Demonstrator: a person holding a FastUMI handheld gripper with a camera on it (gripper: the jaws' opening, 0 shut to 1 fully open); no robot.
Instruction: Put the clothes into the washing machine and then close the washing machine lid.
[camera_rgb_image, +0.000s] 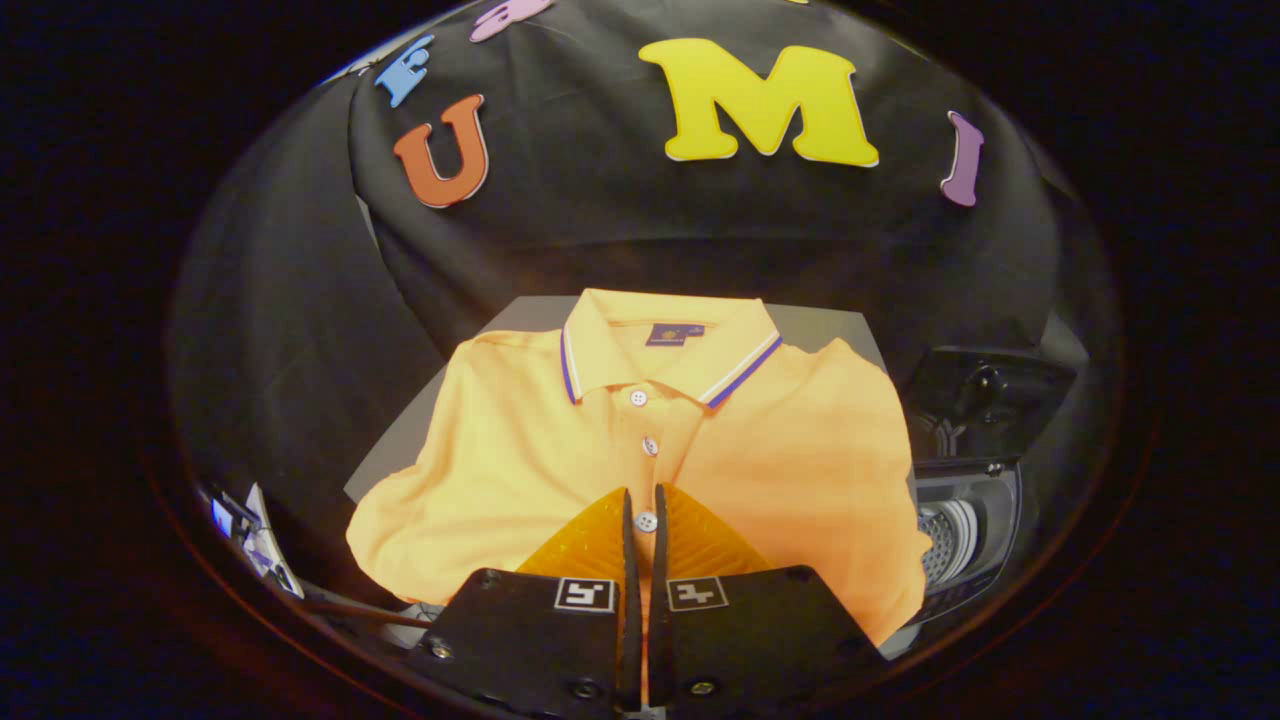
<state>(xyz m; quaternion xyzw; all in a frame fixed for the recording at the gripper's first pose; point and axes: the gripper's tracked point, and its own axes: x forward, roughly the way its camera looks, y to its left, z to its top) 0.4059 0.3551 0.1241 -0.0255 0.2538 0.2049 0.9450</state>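
Note:
An orange polo shirt (780, 470) with a striped collar lies folded and flat on a grey table (400, 450), its button placket running toward me. My gripper (641, 492) hovers over the shirt's lower front, its fingers drawn together with only a thin slit between them. Through the slit a shirt button shows, and the cloth looks undisturbed. To the right of the shirt stands the washing machine (985, 500), its dark lid (990, 385) raised and the perforated drum (945, 540) visible inside.
The black cloth wall hangs close behind the table. A small white and blue object (250, 535) sits low to the left of the shirt, past the table's edge. A thin dark cable (350, 610) runs beside my left finger.

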